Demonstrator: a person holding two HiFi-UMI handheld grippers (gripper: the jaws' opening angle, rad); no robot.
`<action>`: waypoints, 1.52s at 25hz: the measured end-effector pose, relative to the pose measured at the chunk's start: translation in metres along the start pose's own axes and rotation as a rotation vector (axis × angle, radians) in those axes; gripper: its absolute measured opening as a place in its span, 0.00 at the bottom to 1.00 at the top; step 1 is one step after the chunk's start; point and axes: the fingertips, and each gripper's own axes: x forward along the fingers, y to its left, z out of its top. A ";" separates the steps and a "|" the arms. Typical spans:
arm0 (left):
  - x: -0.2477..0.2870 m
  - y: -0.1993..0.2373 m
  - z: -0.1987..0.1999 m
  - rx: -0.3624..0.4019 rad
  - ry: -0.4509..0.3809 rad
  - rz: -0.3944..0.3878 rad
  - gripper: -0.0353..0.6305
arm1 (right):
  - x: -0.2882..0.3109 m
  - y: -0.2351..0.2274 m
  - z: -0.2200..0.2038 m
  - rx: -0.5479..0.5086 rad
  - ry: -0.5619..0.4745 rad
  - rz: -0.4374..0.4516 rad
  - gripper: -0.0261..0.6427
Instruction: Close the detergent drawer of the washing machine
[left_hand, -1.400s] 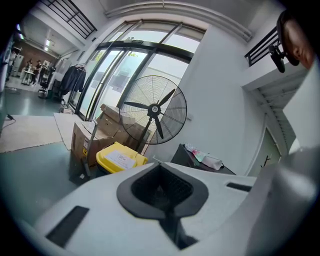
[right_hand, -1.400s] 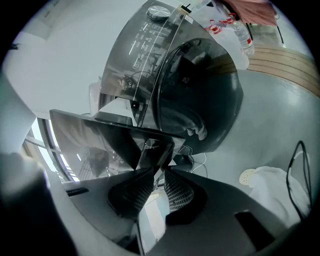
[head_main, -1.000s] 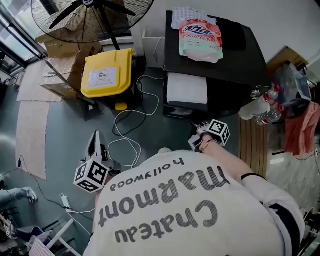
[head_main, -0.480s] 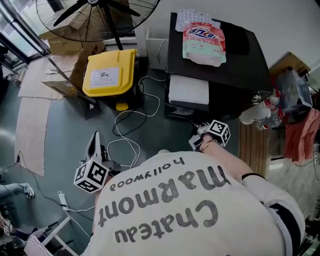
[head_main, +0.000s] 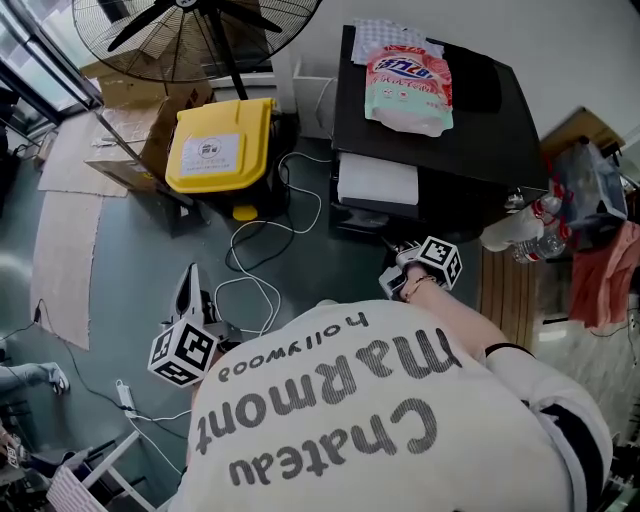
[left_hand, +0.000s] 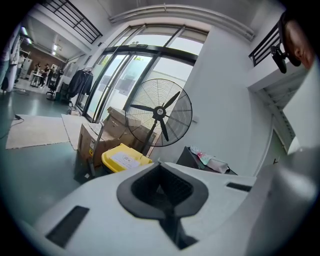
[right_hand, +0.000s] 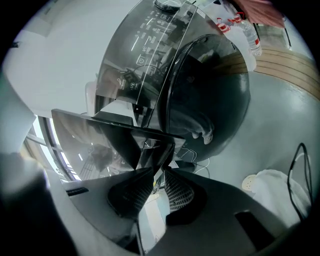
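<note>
- Washer (head_main: 440, 130): boxy with a matt black top, upper middle of the head view. In the right gripper view its round door (right_hand: 210, 95) is dark, glossy, domed glass. A shiny curved control strip (right_hand: 150, 45) with pale icons runs above the door.
- Drawer (head_main: 378, 182): a flat white slab jutting from the washer's front, pulled out. What lies in it cannot be told.
- Front plate (right_hand: 112, 132): the drawer's thin, dark, mirror-glossy sheet, centre left of the right gripper view.
- Right gripper (right_hand: 156, 175): its ribbed black pads stand narrow, pinching the plate's corner.
- Left gripper (left_hand: 162, 195): pads pressed together with nothing between them, smooth white shell. It sits low left in the head view, well apart from the washer.
- Pouch (head_main: 408, 85): soft plastic, pink and mint, lying on the washer's top.
- Bin (head_main: 218, 145): yellow hard plastic with its lid shut, upper left.
- Fan (head_main: 190, 20): round wire cage with dark blades, top left.
- Cardboard box (head_main: 140, 120): brown, flaps open, beside the bin.
- Cables (head_main: 262, 240): thin white loops on the grey floor.
- Bottles (head_main: 520, 225): clear plastic, right of the washer.
</note>
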 end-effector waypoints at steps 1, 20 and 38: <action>0.000 0.001 0.000 -0.002 -0.001 0.003 0.06 | 0.001 0.001 0.002 -0.001 -0.002 0.002 0.16; 0.008 0.009 0.001 -0.022 -0.010 0.034 0.06 | 0.011 0.009 0.014 -0.006 -0.003 0.015 0.16; 0.022 -0.002 -0.008 -0.019 -0.017 0.042 0.06 | 0.024 0.015 0.026 -0.019 0.027 0.067 0.16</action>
